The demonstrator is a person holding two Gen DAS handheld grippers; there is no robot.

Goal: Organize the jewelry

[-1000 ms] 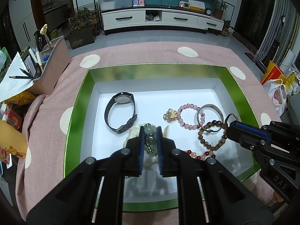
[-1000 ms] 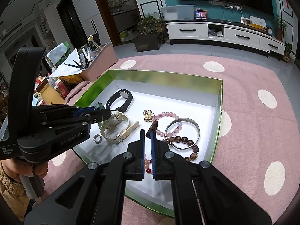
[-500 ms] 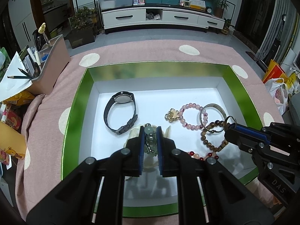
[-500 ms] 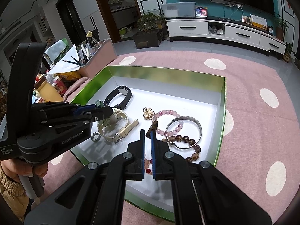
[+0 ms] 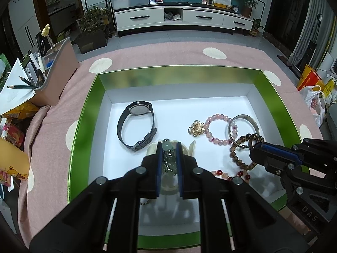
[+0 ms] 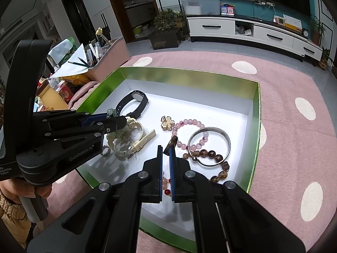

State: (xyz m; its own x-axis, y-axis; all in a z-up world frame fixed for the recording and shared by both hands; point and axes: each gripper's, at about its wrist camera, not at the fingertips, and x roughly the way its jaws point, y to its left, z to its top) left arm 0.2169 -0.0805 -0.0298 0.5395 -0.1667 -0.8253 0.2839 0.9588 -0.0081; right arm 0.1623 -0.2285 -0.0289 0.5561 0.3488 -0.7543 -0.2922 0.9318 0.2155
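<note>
I see a pink dotted tablecloth (image 5: 179, 57) carrying the green-rimmed tray (image 5: 84, 113) and a pink organiser bin (image 5: 61, 73).

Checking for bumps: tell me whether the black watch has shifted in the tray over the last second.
No. The black watch lies at the same spot near the far-left corner of the green tray as a second ago.
</note>
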